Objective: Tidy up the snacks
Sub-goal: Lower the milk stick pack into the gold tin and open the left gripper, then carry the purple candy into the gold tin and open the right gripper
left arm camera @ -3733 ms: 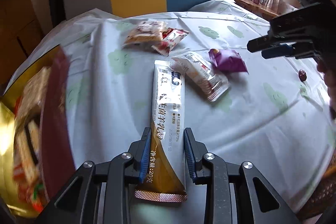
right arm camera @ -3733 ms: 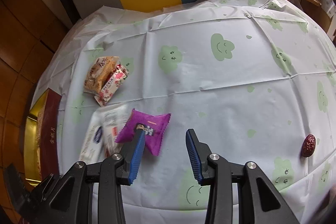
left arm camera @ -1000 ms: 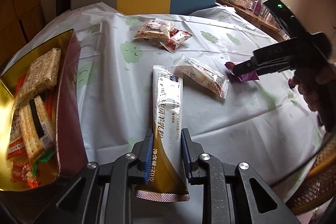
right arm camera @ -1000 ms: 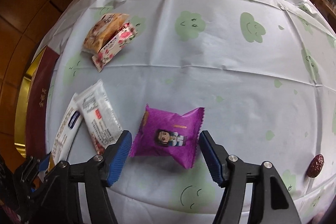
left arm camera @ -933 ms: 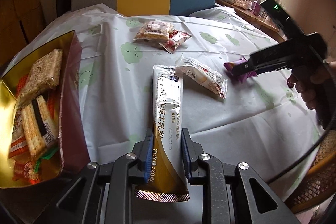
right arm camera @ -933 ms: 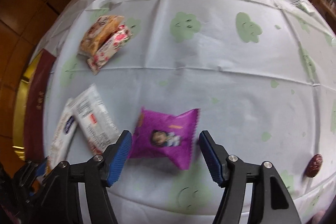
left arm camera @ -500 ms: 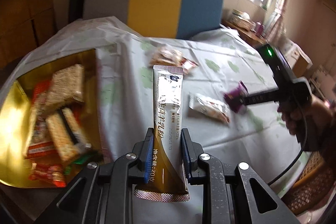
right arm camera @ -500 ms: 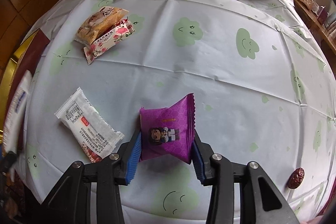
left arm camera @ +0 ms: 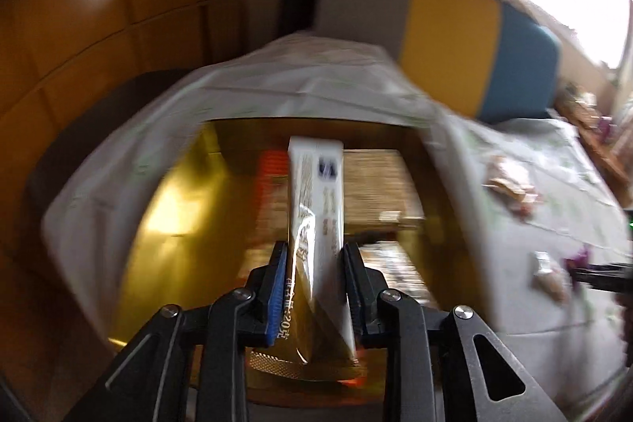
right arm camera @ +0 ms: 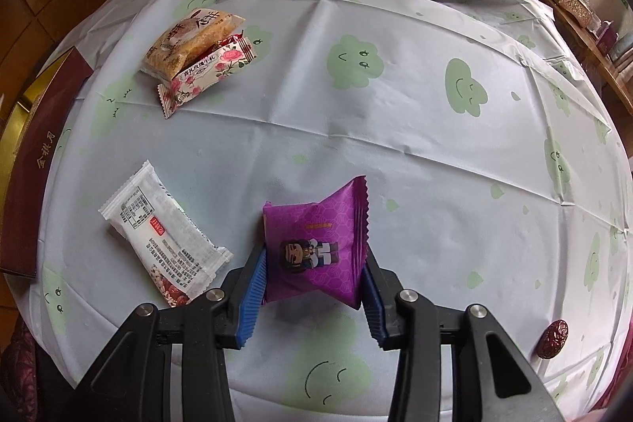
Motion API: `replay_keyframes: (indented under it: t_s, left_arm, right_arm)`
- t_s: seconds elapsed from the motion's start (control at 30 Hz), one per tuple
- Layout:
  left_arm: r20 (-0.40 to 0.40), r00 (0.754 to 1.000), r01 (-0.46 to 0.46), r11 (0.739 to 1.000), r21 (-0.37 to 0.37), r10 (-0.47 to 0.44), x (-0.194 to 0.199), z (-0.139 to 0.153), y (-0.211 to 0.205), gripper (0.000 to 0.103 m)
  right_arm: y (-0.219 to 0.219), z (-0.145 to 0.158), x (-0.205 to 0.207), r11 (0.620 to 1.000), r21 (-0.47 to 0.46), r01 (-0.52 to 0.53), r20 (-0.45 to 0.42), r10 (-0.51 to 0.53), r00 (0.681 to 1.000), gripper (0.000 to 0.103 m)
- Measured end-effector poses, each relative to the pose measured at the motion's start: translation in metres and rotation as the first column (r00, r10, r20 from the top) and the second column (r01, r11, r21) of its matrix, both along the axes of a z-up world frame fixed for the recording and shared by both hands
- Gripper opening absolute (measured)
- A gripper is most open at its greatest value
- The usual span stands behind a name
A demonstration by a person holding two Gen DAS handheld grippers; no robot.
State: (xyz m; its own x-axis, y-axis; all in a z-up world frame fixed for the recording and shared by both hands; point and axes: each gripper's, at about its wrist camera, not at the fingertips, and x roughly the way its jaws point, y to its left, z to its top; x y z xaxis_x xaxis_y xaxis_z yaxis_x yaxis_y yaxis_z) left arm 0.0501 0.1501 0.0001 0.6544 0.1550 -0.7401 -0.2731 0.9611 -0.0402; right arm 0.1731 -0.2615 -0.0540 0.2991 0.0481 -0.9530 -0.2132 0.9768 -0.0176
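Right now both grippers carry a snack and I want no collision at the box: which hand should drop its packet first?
Left. The left gripper, jaws opening, has the long white-and-gold sachet above the gold box; the right gripper holds the purple packet over the tablecloth.

Motion is blurring the whole left wrist view, so the snacks inside the gold box (left arm camera: 166,208) are staying unreadable behind the long packet (left arm camera: 316,208). In the right wrist view, the picture's left edge is cutting off the dark red lid (right arm camera: 35,161).
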Motion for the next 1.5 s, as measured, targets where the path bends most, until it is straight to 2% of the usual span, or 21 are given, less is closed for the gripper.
replay_keyframes:
  t_s: [0.13,0.23,0.37,0.5,0.67,0.9,1.0,1.2,1.33,1.5]
  left_arm:
    - [-0.027,0.996,-0.081,0.996,0.038,0.082,-0.004,-0.014,0.03,0.03]
    - [-0.054,0.99,-0.128,0.991,0.025,0.129,-0.009,-0.025,0.042,0.031]
    - [-0.058,0.988,-0.141,0.99,0.012,0.142,-0.017,-0.028,0.043,0.033]
    - [-0.033,0.989,-0.144,0.989,0.021,0.145,-0.021,-0.022,0.035,0.033]
    - [-0.003,0.993,-0.12,0.993,0.012,0.12,-0.026,-0.011,0.023,0.04]
    - [-0.025,0.998,-0.063,0.998,0.006,0.063,-0.025,-0.011,0.0,0.042]
    - [-0.033,0.998,-0.046,0.999,0.012,0.047,-0.026,-0.012,-0.007,0.045]
    - [-0.028,0.999,-0.035,0.999,0.025,0.035,-0.028,-0.008,-0.012,0.046]
    - [-0.031,0.999,-0.037,0.999,0.014,0.037,-0.03,-0.008,-0.009,0.046]
    - [-0.038,0.998,-0.049,0.999,-0.012,0.049,-0.033,-0.011,-0.001,0.046]
  right_arm:
    - [0.0,0.0,0.0,1.0,0.0,0.0,0.0,0.0,1.0,0.045]
    - [0.0,-0.001,0.001,1.0,0.002,-0.002,-0.003,0.002,1.0,0.045]
    - [0.002,-0.001,0.0,1.0,-0.013,-0.013,0.0,0.013,1.0,0.045]
    - [0.001,-0.002,0.001,1.0,-0.007,-0.011,-0.001,0.011,1.0,0.045]
    - [0.001,-0.004,0.001,1.0,-0.006,-0.013,-0.002,0.013,1.0,0.044]
    - [0.0,0.001,0.0,1.0,-0.018,0.001,0.014,0.0,1.0,0.042]
    - [-0.005,0.007,0.001,1.0,-0.015,0.025,0.034,-0.025,0.999,0.042]
    - [-0.011,0.024,0.001,0.998,0.025,0.058,0.099,-0.06,0.993,0.042]
    - [-0.006,0.034,-0.003,0.995,0.091,0.034,0.121,-0.045,0.992,0.042]
    - [0.026,0.046,-0.016,0.989,0.135,-0.053,0.13,0.035,0.991,0.042]
